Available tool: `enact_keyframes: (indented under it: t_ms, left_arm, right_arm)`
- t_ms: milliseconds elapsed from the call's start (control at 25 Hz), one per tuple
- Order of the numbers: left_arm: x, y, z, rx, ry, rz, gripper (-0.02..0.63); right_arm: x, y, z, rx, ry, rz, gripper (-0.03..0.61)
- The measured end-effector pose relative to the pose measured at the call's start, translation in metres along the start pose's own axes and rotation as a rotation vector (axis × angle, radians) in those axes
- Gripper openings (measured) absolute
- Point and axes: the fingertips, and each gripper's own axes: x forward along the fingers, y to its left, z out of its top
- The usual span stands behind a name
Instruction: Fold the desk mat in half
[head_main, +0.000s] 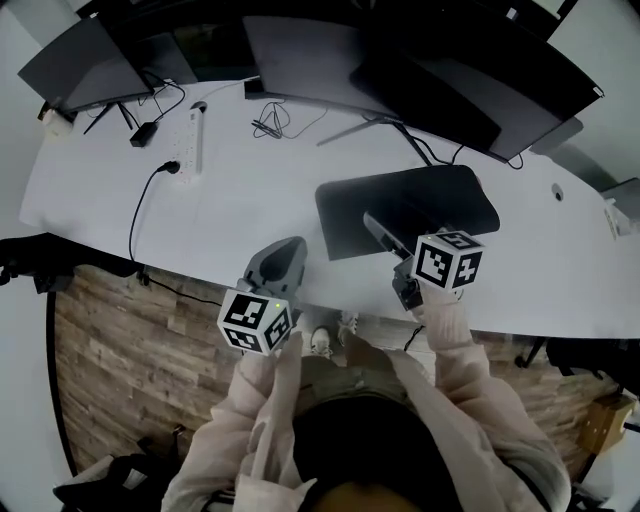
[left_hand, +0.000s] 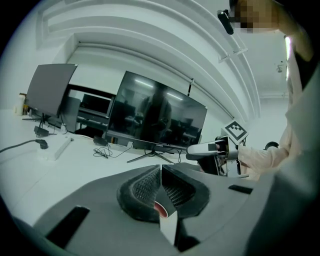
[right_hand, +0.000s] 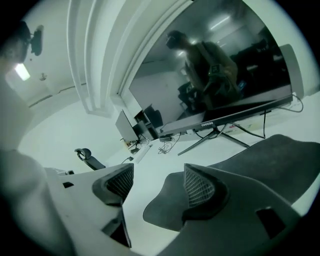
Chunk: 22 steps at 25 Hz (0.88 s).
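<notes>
The dark desk mat (head_main: 420, 200) lies flat on the white desk (head_main: 240, 200), right of centre and close to the front edge. My right gripper (head_main: 392, 262) reaches over the mat's near edge. In the right gripper view its jaws (right_hand: 158, 171) stand apart. The mat's rounded corner (right_hand: 165, 207) lies below and between them, and neither pad presses on it. My left gripper (head_main: 288, 250) hovers at the desk's front edge, left of the mat and apart from it. Its pads (left_hand: 160, 170) meet with nothing between them.
A wide monitor (head_main: 300, 60) stands at the back, with another (head_main: 470, 90) to its right and a dark screen (head_main: 80, 65) at far left. A power strip (head_main: 195, 140) and cables (head_main: 270, 125) lie on the desk's left half. Wooden floor (head_main: 130, 350) shows below the front edge.
</notes>
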Motion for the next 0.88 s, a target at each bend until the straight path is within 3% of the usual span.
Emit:
enact_keyframes:
  t_ms: [560,880]
  left_arm:
    - [-0.036,-0.053,0.015,0.112,-0.042,-0.177,0.034]
    - [-0.049,-0.079,0.002,0.175,-0.01,-0.254,0.034]
  right_arm:
    - [-0.12,0.034,-0.024,-0.036,-0.216,-0.192,0.017]
    - [-0.18,0.047,-0.053,-0.24,-0.242,-0.374,0.012]
